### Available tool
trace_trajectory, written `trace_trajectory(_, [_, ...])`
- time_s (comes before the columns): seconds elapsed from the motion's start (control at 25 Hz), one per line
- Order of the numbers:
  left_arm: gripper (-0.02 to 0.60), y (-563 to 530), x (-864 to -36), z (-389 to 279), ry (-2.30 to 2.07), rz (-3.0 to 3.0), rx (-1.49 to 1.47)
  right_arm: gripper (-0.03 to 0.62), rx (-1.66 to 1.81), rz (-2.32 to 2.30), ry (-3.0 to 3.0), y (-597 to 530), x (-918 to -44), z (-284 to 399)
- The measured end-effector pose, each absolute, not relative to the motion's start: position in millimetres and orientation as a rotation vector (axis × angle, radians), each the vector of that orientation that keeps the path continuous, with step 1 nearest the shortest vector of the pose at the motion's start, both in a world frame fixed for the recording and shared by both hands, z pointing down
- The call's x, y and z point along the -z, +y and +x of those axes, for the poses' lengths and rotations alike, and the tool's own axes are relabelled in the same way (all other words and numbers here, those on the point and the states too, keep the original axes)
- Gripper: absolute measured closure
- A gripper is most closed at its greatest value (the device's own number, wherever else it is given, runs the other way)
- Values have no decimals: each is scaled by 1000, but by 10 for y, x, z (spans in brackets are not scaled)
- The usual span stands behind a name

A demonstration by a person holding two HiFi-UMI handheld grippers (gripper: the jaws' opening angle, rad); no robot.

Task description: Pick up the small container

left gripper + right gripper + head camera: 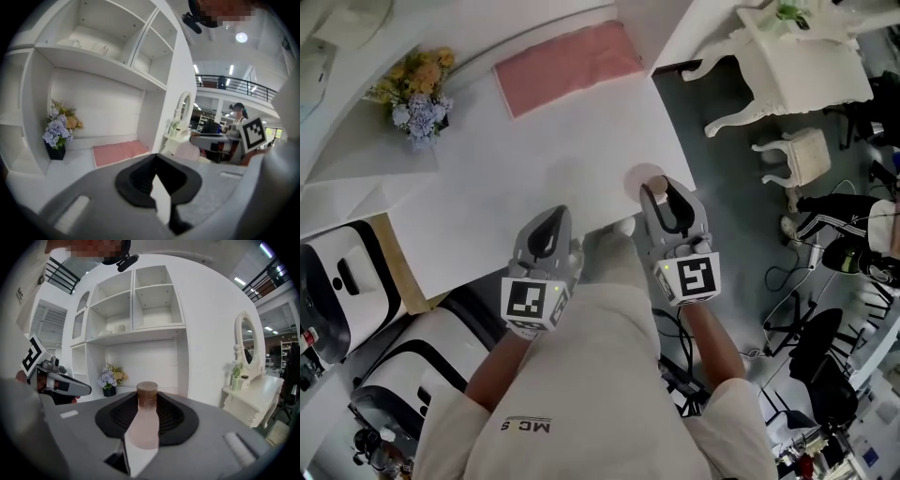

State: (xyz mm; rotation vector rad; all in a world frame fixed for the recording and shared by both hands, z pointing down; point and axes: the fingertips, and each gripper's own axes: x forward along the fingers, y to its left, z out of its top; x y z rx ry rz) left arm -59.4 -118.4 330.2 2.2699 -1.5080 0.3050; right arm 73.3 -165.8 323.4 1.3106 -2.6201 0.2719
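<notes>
Small container (146,414), the only one I can see, is pale pink with a brown lid. It stands upright between the jaws of my right gripper (147,398), which are clamped on its sides, and in the head view it shows over the near right edge of the white tabletop (534,150). My left gripper (155,163) hangs just beside the right one with its jaws together and nothing between them. On the tabletop I count one pink mat (567,66) and one bunch of flowers (420,89), both well apart from my two grippers.
</notes>
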Motion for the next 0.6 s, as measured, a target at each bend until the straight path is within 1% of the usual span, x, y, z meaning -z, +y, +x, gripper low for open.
trace_trajectory(0.6, [581, -1110, -2730, -943, -1575, 2373, -187, 471, -203, 1340, -2639, -1186, -2606, 688])
